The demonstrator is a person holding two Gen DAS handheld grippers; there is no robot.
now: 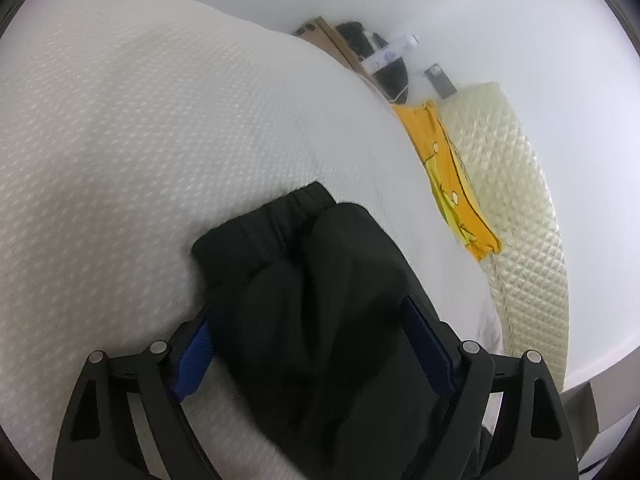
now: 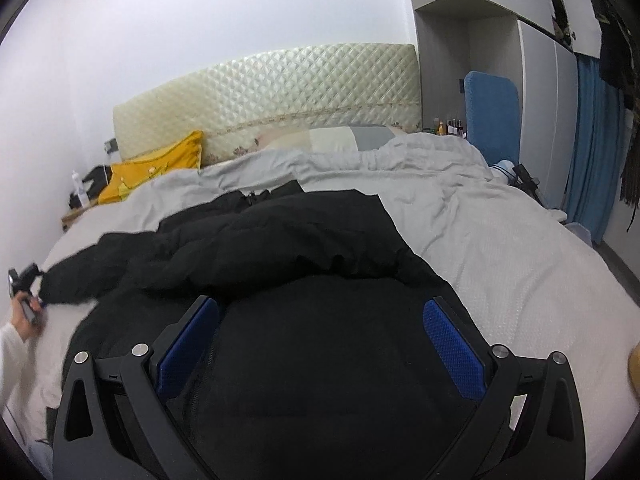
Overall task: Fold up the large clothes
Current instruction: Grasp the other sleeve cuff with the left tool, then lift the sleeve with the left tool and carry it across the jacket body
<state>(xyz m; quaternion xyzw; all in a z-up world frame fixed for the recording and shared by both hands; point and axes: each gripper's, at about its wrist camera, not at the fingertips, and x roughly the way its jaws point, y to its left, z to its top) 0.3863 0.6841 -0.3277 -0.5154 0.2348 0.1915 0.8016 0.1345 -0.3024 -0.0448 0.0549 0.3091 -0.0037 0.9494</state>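
A black puffy jacket (image 2: 304, 232) lies spread on the bed, one sleeve (image 2: 92, 272) stretched out to the left. In the left wrist view that sleeve (image 1: 304, 260) lies on the white textured cover (image 1: 140, 140), its elastic cuff (image 1: 288, 204) pointing away. My left gripper (image 1: 306, 310) straddles the sleeve with its blue pads wide apart on either side, not squeezing it. The right wrist view shows that gripper (image 2: 24, 288) at the far left, at the sleeve's end. My right gripper (image 2: 320, 302) stands open low over the jacket's body.
A yellow cushion (image 2: 152, 172) leans against the quilted cream headboard (image 2: 280, 92). A rumpled grey duvet (image 2: 440, 184) covers the bed's far half. A nightstand with a bottle (image 1: 392, 50) stands by the wall. A blue panel (image 2: 492, 112) and wardrobes stand at the right.
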